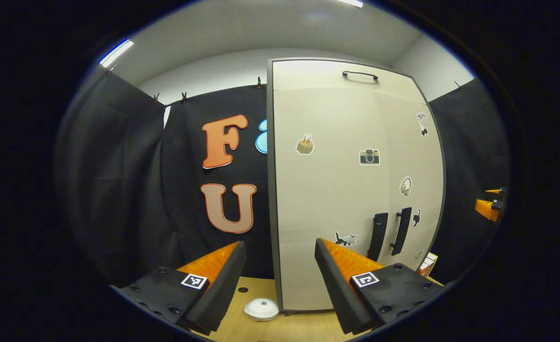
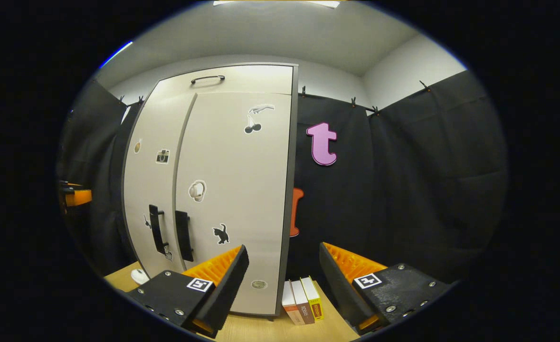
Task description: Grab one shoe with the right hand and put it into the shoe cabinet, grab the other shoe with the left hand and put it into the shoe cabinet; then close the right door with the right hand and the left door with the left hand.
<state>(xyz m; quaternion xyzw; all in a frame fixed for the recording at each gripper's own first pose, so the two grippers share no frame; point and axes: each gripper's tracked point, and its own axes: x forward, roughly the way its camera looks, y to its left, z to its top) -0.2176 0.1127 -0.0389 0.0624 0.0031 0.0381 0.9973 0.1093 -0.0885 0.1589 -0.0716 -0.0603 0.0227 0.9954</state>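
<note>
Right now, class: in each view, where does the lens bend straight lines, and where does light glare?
Left gripper view: shoe cabinet bows outward on its right edge; a ceiling strip light glares upper left. Right gripper view: the cabinet's left edge curves; its top panel shines brightest.

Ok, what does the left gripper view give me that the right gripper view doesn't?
Left gripper view alone: a cup sticker on the left door, and a white round object on the table at the cabinet's left corner. Right gripper view alone: three books standing at the cabinet's right side, and a cherry sticker. Both share the shoe cabinet with both doors shut, its two dark handles, the camera sticker, and an open claw.
</note>
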